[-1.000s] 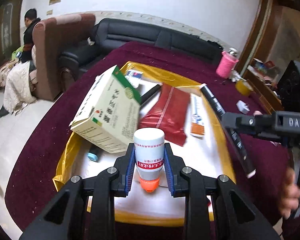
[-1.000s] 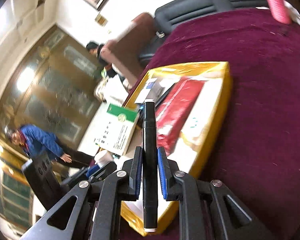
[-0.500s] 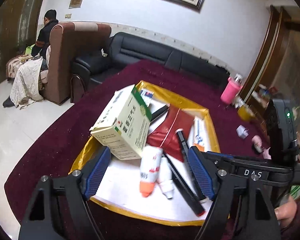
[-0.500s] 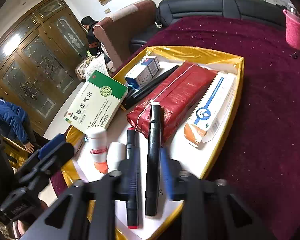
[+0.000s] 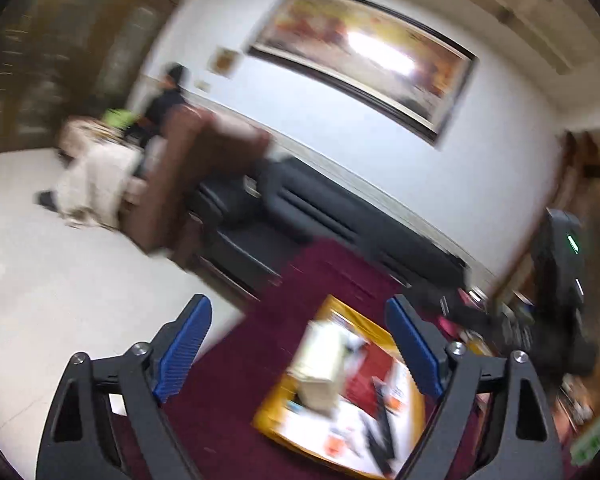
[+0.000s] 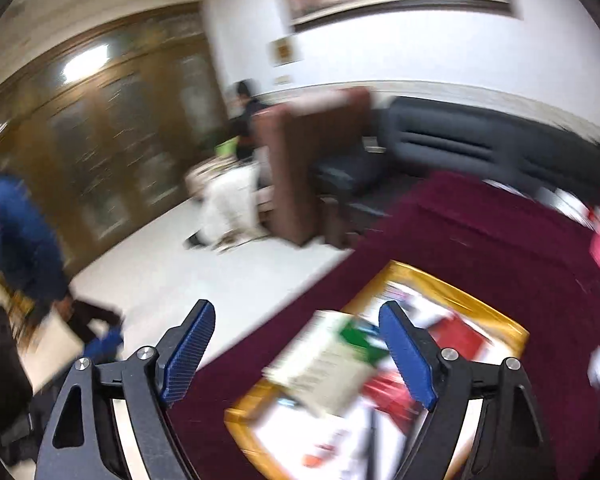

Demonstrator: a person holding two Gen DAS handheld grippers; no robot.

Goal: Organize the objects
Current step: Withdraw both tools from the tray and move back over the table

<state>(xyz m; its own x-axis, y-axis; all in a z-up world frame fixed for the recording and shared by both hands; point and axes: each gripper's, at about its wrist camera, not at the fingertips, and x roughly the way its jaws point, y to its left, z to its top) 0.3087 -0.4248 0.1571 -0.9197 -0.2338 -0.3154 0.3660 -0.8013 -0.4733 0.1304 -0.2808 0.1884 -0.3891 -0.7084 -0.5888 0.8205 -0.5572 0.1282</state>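
Nearest, the left gripper [image 5: 298, 346] and right gripper [image 6: 296, 350] are both spread wide and empty, held above the scene. Below them the gold tray [image 6: 472, 294] sits on the maroon cloth [image 6: 480, 232], holding the box [image 6: 324, 364], a red pack [image 6: 460, 336] and pens [image 5: 380, 420]. Both views are blurred, so a hasty reach could nudge the box, which lies tilted across the tray's edge, onto the floor.
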